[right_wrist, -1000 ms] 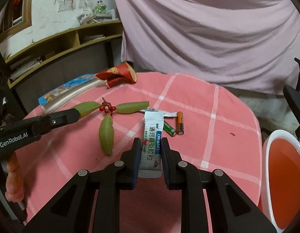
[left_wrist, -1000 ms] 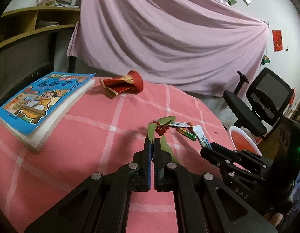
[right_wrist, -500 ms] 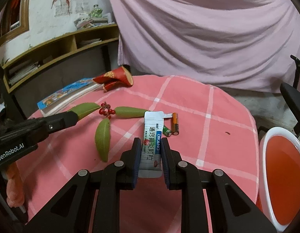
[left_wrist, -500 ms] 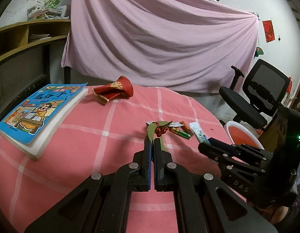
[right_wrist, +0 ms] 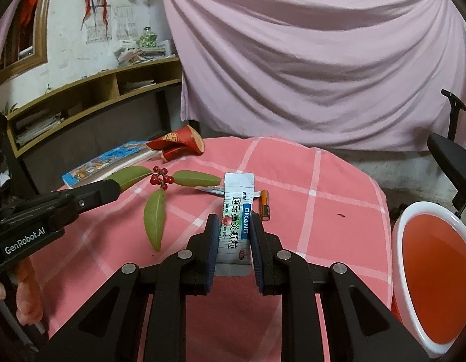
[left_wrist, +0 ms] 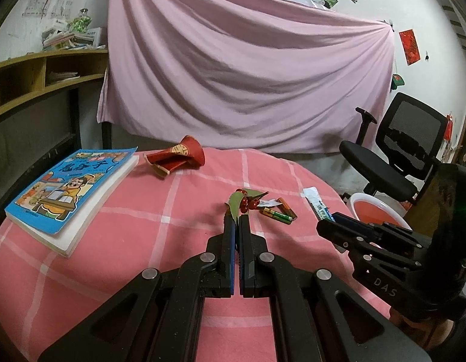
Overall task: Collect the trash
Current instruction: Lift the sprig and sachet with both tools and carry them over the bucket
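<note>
- The right gripper (right_wrist: 233,229) is clamped on a flat, glossy foil medicine sachet (right_wrist: 236,217), held off the table near its right edge, just short of the red-lined bin (right_wrist: 426,259).
- The left gripper (left_wrist: 236,226) is clenched on one waxy leaf of a berry sprig (right_wrist: 160,181); its other leaves dangle free.
- Risk: the slick sachet could slip out sideways, as only its narrow edges are pinched.
- Risk: the thin leaf could tear, dropping the sprig onto the pink checked tablecloth (right_wrist: 323,205).
- Two small cylindrical batteries (left_wrist: 278,212) and a torn wrapper (left_wrist: 267,202) lie mid-table; a crushed red paper cup (left_wrist: 178,157) and a picture book (left_wrist: 70,193) sit toward the far left edge.
</note>
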The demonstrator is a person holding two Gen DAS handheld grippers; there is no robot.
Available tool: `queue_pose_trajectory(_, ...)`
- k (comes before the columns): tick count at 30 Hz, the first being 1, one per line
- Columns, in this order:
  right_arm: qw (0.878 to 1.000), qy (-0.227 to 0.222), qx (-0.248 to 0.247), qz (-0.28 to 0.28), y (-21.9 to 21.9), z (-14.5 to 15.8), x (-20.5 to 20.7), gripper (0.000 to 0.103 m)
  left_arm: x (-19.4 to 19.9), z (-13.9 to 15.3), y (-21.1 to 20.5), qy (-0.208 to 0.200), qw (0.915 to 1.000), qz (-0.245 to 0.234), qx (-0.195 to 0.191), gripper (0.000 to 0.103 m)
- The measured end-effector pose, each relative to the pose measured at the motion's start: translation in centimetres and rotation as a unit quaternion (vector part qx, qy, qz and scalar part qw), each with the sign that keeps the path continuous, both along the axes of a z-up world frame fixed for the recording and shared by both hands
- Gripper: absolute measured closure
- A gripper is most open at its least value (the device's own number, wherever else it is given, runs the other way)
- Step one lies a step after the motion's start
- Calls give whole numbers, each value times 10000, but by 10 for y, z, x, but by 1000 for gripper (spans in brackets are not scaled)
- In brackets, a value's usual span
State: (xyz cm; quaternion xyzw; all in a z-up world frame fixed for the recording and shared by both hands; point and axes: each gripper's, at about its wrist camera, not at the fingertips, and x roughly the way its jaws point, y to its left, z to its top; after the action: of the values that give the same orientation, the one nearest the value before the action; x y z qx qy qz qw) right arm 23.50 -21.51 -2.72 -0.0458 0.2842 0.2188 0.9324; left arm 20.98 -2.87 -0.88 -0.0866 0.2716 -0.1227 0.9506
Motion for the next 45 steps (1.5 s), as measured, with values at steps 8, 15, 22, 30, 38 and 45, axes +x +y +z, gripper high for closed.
queue_pose_trajectory(8, 9993, -284, 220, -55, -8, 7, -11, 85, -4, 2, -6, -198, 9996, -6, 179, 103)
queue_pose_trajectory(15, 9982, -459, 376, -99, -14, 11, -20, 85, -10, 5, -10, -470, 9984, 11, 318, 103)
queue_pose_trajectory(22, 9928, -749, 863, -366, -38, 21, -28, 85, -9, 16, -34, -821, 9952, -273, 447, 103)
queue_pose_trajectory(30, 9805, -1257, 1156, -972, -86, 34, -44, 85, 3, 32, -91, -1491, 9837, -889, 476, 103)
queue_pose_trajectory(38, 9579, -2031, 1136, -1684, -133, 43, -67, 85, 13, 39, -150, -1824, 9709, -1514, 334, 103)
queue_pose_trajectory(45, 9352, -2335, 958, -2484, -166, 44, -76, 85, 31, 48, -212, -1849, 9611, -2053, -7, 103)
